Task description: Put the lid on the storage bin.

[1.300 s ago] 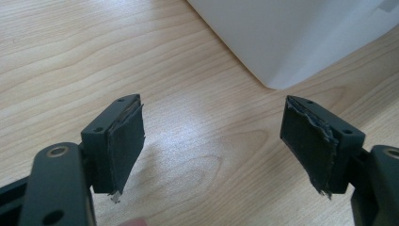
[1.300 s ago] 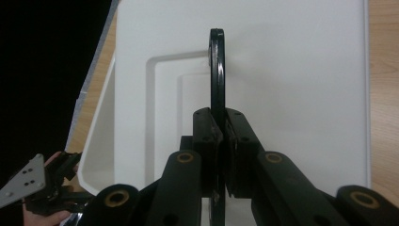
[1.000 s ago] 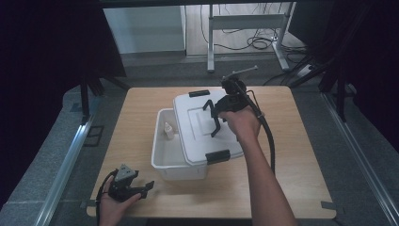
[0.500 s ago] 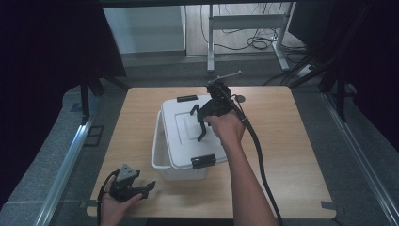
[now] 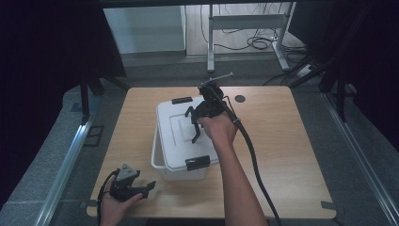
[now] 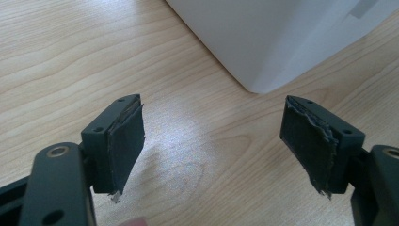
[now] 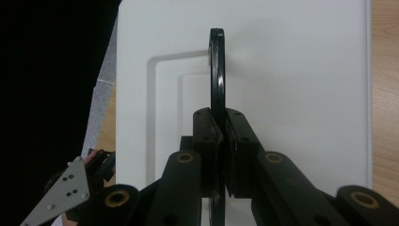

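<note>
A white storage box (image 5: 162, 162) stands mid-table on the wooden table (image 5: 282, 141). Its white lid (image 5: 171, 129) lies over it, skewed slightly, so the box's left rim still shows. The lid carries a black handle (image 5: 192, 126) and a black latch at each end (image 5: 197, 163). My right gripper (image 5: 197, 123) is shut on that handle (image 7: 217, 70), above the lid (image 7: 291, 94). My left gripper (image 5: 147, 186) rests near the table's front left corner, open and holding nothing. The box's corner (image 6: 263, 42) stands just beyond its jaws (image 6: 211, 141).
A thick black cable (image 5: 256, 165) trails from the right gripper toward the front edge. A small round hole (image 5: 240, 99) sits in the tabletop behind the box. A metal desk frame (image 5: 244, 23) and loose cables lie on the floor beyond the table.
The right gripper has carried the lid leftward and slightly down across the box, so the opening seen earlier on the box's left is now almost covered. The left gripper has stayed put.
</note>
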### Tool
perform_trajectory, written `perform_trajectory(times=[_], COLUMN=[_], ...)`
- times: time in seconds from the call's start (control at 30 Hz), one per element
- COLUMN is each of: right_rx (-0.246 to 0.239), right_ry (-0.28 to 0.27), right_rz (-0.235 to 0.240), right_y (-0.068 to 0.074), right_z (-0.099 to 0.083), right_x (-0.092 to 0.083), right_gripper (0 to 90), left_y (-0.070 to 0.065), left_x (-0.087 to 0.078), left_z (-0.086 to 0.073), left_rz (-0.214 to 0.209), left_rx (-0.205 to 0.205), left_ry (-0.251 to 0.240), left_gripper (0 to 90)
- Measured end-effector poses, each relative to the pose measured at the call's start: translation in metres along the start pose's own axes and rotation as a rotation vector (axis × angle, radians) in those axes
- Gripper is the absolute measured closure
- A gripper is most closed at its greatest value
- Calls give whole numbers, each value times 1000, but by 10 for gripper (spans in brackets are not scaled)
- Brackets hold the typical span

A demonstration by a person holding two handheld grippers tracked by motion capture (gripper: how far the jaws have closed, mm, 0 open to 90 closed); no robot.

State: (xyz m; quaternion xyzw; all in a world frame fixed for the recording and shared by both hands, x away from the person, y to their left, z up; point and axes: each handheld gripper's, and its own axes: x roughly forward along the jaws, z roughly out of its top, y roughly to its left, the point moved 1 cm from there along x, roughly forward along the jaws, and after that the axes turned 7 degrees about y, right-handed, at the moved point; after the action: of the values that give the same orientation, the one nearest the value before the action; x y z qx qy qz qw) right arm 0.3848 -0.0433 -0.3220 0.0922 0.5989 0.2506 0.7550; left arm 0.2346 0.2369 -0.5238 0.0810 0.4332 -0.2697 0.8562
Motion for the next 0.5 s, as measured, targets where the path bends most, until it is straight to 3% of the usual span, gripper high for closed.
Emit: perform_trajectory(times=[0.5], right_rx=[41], right_ry=[-9], right_rz=[5], right_y=[6], right_z=[2], right_x=[6], right_gripper=[851], left_y=[0], left_x=[0], left_z=[0], left_rz=[-5], left_rx=[2], left_ry=[0], left_gripper=[224])
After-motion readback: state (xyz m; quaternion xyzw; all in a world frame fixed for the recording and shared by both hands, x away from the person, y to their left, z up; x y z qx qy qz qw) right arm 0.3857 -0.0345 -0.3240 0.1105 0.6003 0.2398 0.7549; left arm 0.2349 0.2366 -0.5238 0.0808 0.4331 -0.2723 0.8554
